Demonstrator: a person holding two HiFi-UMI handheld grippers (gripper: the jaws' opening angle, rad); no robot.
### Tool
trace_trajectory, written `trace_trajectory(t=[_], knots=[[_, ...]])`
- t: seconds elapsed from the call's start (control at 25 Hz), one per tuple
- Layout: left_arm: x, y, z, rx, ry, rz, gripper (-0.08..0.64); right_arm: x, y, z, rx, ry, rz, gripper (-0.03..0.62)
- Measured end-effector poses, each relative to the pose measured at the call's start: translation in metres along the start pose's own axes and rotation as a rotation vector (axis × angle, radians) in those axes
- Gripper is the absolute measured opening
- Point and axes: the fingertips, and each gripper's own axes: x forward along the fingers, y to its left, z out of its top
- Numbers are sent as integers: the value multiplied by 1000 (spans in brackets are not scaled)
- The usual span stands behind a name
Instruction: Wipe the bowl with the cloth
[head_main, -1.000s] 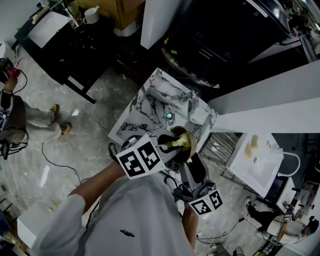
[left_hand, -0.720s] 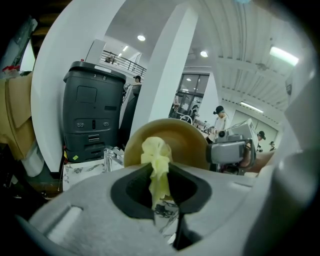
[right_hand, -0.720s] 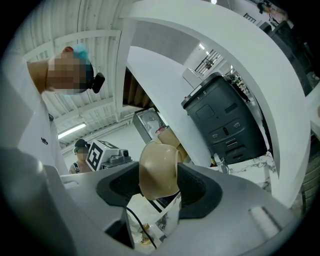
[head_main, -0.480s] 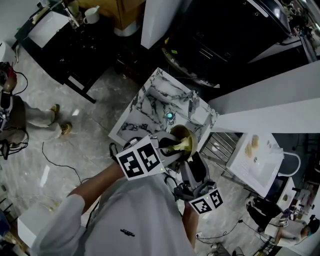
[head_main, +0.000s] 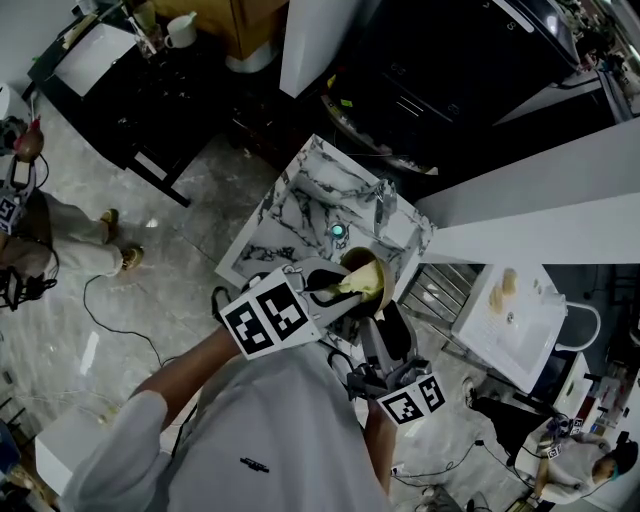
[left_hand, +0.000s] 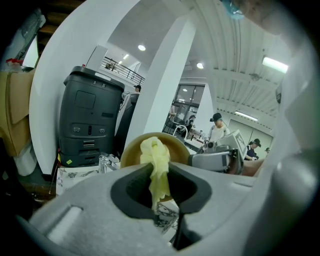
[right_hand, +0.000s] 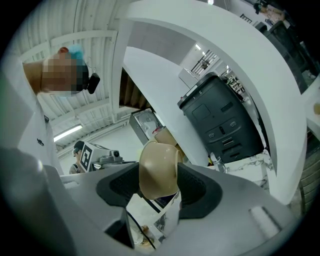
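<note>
A tan bowl (head_main: 368, 284) is held up on its side above the marble table, with my right gripper (right_hand: 159, 186) shut on its rim; its outer wall (right_hand: 158, 170) fills the gap between the jaws. My left gripper (left_hand: 159, 187) is shut on a pale yellow cloth (left_hand: 158, 167), and the cloth's bunched end (head_main: 350, 282) pushes into the bowl's hollow (left_hand: 176, 148). In the head view the left gripper (head_main: 322, 292) reaches the bowl from the left and the right gripper (head_main: 385, 318) from below.
A small marble-topped table (head_main: 300, 205) stands under the bowl, with a chrome tap (head_main: 383, 203) and a small teal object (head_main: 338, 232) on it. A wire rack (head_main: 432, 290) stands to its right. Cables lie on the floor, and people stand around the room.
The left gripper has shifted slightly up and left, dragging the cloth in the bowl. The right gripper and bowl have stayed nearly still.
</note>
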Motion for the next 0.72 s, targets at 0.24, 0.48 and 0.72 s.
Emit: trace_trajectory(t=[0.24, 0.48, 0.72], knots=[[-16, 18, 1, -38, -37, 64, 63, -6, -9, -4, -36, 16, -52, 249], [-21, 26, 6, -38, -50, 94, 63, -4, -9, -5, -13, 13, -36, 249], [-26, 36, 8, -63, -69, 139, 63, -7, -8, 2, 19, -27, -10, 249]])
